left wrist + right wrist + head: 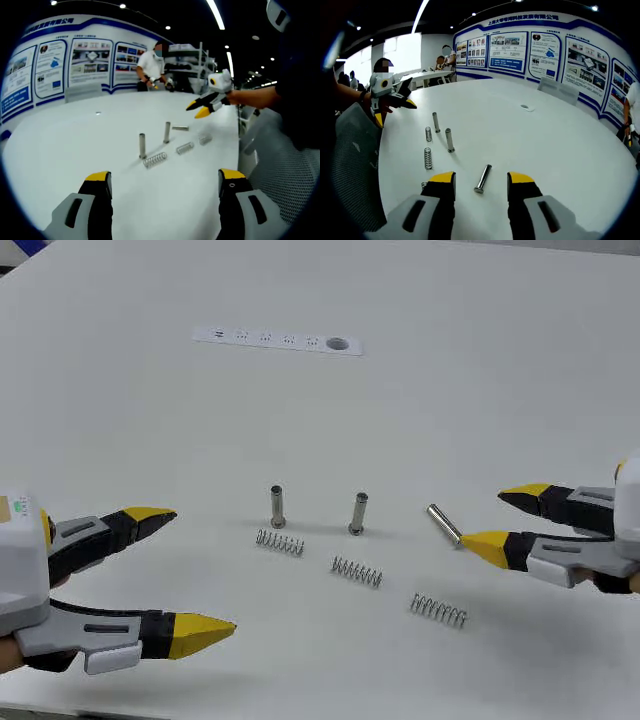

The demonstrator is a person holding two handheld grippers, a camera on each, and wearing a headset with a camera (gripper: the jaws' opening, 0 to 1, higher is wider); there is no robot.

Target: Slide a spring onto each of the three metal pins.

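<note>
3 silver metal pins (358, 513) on the white tabletop (480, 380): 2 upright, the fallen pin (444, 524) just ahead of your right gripper (481, 518), jaws apart. 3 coiled wire springs (356, 572) lie loose alongside. Your left gripper (205, 570) gapes, empty.

Industrial showroom-like lab: blue-trimmed info boards (510, 50), metal shelving (192, 62), strip ceiling lights (216, 14), big white table (450, 420).

Your left gripper (205, 570) sits at eight o'clock in the head view, its jaws spread wide and the yellow tips pointing toward three. Your right gripper (482, 518) comes in at three o'clock, jaws parted too, though less widely, tips aimed toward nine.
</note>
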